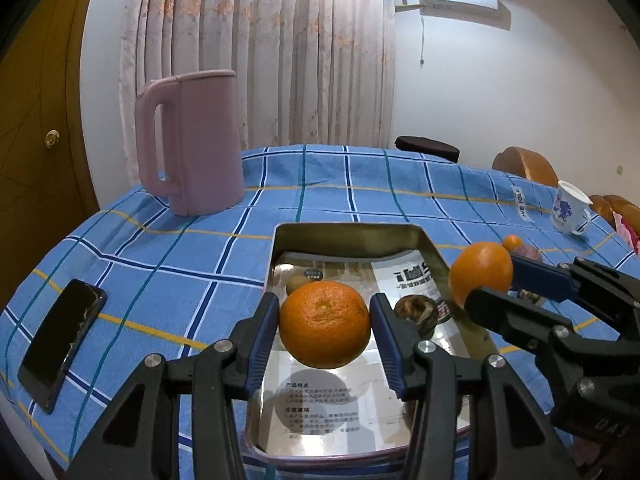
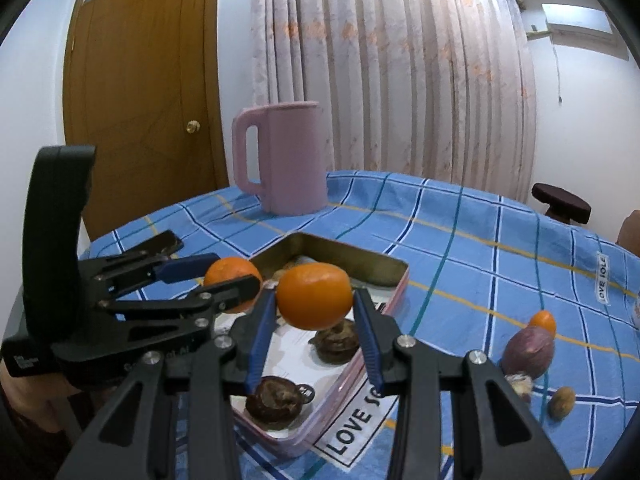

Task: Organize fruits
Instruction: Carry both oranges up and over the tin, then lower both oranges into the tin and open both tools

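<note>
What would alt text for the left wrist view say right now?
The left gripper holds an orange above a shiny metal tin on a blue checked tablecloth. At right, the right gripper holds a second orange over the tin's edge. A pink jug and a phone lie to the left.

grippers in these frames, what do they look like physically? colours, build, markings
Both the left gripper and right gripper match: matte black angular linkage arms with silver screw heads, and ribbed blue pads on the fingers. The left's black handle carries small white lettering, unreadable. No cables visible.
</note>
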The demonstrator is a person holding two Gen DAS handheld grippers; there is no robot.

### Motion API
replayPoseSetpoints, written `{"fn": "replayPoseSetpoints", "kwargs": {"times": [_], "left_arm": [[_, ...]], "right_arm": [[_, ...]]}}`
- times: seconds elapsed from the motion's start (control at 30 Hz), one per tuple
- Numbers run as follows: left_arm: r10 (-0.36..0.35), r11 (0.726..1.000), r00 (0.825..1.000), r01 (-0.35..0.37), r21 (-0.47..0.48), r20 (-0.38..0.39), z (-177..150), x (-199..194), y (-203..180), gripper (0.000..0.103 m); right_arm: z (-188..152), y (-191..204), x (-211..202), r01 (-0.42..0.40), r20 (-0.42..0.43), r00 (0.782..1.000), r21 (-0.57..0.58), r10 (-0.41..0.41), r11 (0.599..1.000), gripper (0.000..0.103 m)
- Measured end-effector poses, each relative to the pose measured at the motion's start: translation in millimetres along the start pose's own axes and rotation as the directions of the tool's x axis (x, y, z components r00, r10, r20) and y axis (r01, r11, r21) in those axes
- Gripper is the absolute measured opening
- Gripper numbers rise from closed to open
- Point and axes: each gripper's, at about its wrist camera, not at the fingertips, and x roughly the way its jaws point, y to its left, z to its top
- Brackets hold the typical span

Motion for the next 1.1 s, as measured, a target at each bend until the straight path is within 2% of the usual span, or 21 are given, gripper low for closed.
{"fn": "replayPoseSetpoints", "kwargs": {"times": [0.37,0.6,1.1], "left_arm": [[0.007,1.0,0.998,-0.005,0.023,-0.06,-9.1,13.8,-2.9,0.049],[0.036,0.997,0.997,-0.031,0.072,-0.063,-10.0,15.9,-8.8,0.049],[0.055,0.991,0.996,-0.047,0.122,-0.065,-10.6,18.6,-10.5,0.049]], "right_arm": [[-7.8,3.1,18.9,-0.012,-0.083,0.996,-0.009,0.011,1.0,0.043],[-7.8,2.8,28.6,-0.027,-0.141,0.99,-0.01,0.026,1.0,0.043],[-8.6,2.2,36.3,-0.044,-0.18,0.983,-0.001,0.044,0.999,0.043]]}}
